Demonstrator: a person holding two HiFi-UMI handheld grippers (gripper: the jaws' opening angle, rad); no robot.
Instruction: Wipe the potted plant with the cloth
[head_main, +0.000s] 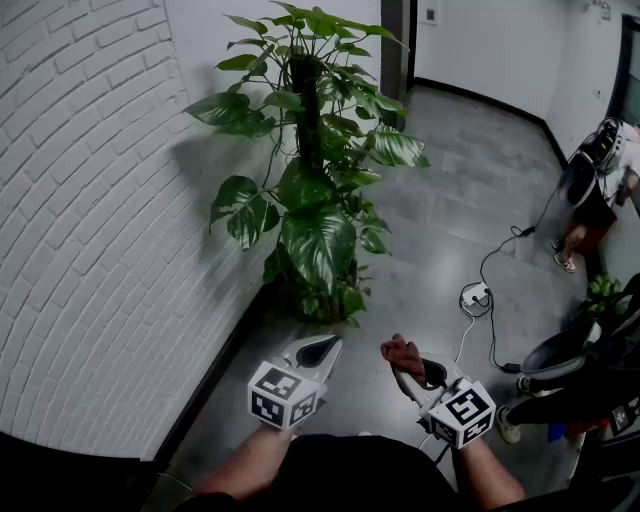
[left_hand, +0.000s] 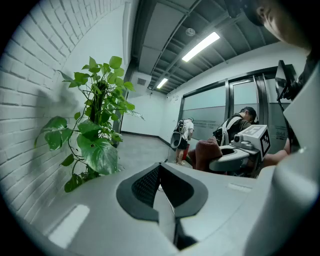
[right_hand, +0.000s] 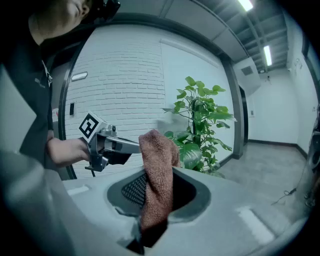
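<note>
A tall potted plant (head_main: 310, 170) with broad green leaves stands on the floor against the white brick wall; it also shows in the left gripper view as the plant (left_hand: 95, 125) and in the right gripper view as the plant (right_hand: 200, 125). My right gripper (head_main: 398, 358) is shut on a reddish-brown cloth (right_hand: 156, 180), which sticks up between its jaws as the cloth (head_main: 402, 353). My left gripper (head_main: 322, 349) is shut with nothing in it. Both grippers hang low, well short of the plant. The pot itself is hidden by leaves.
The white brick wall (head_main: 90, 230) runs along the left. A white power strip with a black cable (head_main: 475, 296) lies on the grey floor right of the plant. A person (head_main: 590, 200) stands at the far right, near a small plant (head_main: 603, 292) and dark equipment.
</note>
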